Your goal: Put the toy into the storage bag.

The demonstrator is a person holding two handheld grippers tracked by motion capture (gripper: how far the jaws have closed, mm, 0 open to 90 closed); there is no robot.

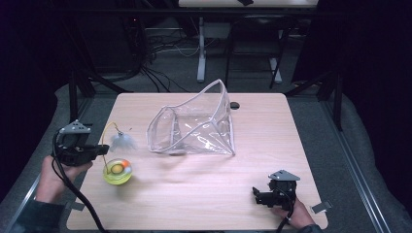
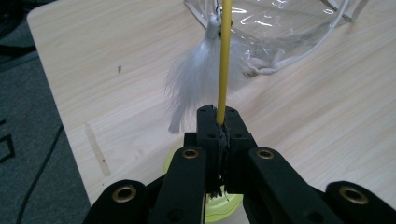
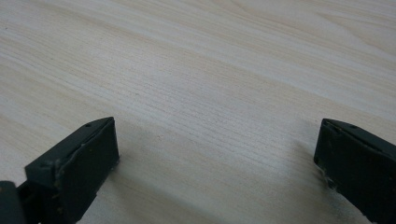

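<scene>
- Right hand-held gripper [image 1: 258, 193] is resting released, jaws spread, right of the bowl [image 1: 117, 171].
- Left hand-held gripper [image 2: 218, 122] is clenching the yellow wand [image 2: 224, 60] above the bowl; its feather [image 2: 196, 79] is dangling beside the pouch [image 1: 194, 121] on the tabletop [image 1: 204, 194].

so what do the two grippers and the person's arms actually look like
Both the left gripper and right gripper are black, each topped by a grey three-cornered plate and trailing a black cable. The left gripper's linkage arms carry brass-coloured rivets; its jaws are flat black blocks. A dark sleeve covers the left forearm.
</scene>
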